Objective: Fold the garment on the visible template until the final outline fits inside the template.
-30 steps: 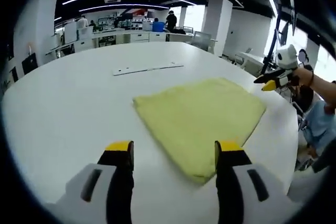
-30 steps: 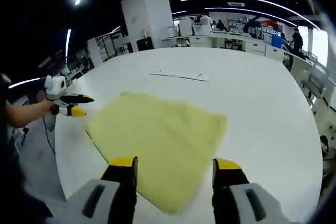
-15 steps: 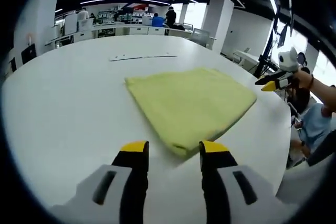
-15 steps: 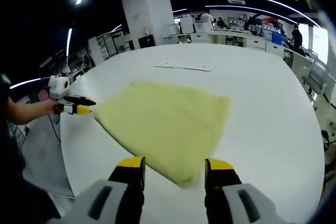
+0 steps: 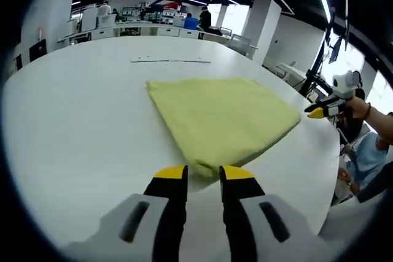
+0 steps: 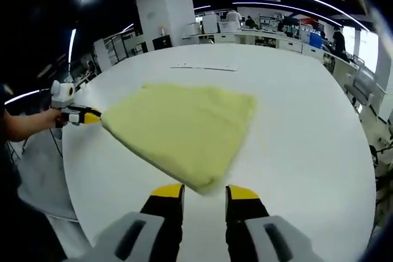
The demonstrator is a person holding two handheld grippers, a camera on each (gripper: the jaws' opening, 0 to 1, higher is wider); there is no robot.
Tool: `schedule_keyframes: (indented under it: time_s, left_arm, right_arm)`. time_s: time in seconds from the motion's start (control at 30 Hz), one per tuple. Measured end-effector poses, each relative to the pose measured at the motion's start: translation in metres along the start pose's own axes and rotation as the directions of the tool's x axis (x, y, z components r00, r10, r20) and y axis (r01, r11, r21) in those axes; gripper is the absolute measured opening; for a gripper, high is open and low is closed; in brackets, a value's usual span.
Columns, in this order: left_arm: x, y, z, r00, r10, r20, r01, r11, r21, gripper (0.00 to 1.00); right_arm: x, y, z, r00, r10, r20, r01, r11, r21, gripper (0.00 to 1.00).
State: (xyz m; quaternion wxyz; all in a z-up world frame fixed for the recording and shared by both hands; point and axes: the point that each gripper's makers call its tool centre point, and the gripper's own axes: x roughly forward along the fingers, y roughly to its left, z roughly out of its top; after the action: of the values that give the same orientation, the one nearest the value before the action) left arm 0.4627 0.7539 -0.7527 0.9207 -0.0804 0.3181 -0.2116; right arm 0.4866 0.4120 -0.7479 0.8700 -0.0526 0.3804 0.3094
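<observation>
- Left tongs (image 5: 202,173) nearly clenched at a corner of the yellow garment (image 5: 224,118), seemingly pinching it.
- Right tongs (image 6: 204,190) likewise at another corner.
- Garment lies on the white desk (image 5: 73,121).

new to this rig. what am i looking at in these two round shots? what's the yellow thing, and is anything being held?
No robot arm here: a person holds a two-jaw gripper in each hand, and a fisheye camera rides on each one, looking forward along its jaws. That is why both pictures are round and bent.

In the left gripper view, the left gripper rises from the bottom, its yellow-tipped jaws nearly closed at the near corner of the folded yellow garment. Whether they pinch the fabric I cannot tell. The right gripper enters from the right.

The right gripper view is the same scene from the other hand: its jaws are narrowed at another corner of the garment, again with no clear grip, and the left gripper appears at the left, by the cloth's far corner.

The garment lies flat on a large white table. A thin white strip lies beyond it.
</observation>
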Motion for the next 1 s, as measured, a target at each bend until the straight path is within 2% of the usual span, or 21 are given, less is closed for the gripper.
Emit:
schedule_keyframes:
  time_s: [0.1,0.37,0.73,1.0]
  left_arm:
    - [0.0,0.0,-0.002,1.0,-0.002,0.001,0.002,1.0,-0.005,0.14]
    - [0.0,-0.002,-0.006,1.0,-0.007,-0.004,0.007,1.0,-0.006,0.11]
    - [0.001,0.001,-0.012,1.0,0.003,-0.008,-0.003,1.0,-0.022,0.03]
    - [0.002,0.0,-0.008,1.0,0.0,0.004,0.0,1.0,-0.013,0.0]
  right_arm:
    - [0.006,-0.003,-0.003,1.0,-0.007,0.009,0.007,1.0,0.022,0.13]
    - [0.015,-0.001,-0.006,0.999,0.025,0.036,-0.027,0.997,0.069,0.11]
    - [0.017,0.003,-0.007,0.996,0.052,0.065,-0.059,0.993,0.104,0.0]
    - [0.018,0.003,-0.006,0.996,0.051,0.069,-0.058,0.993,0.103,0.0]
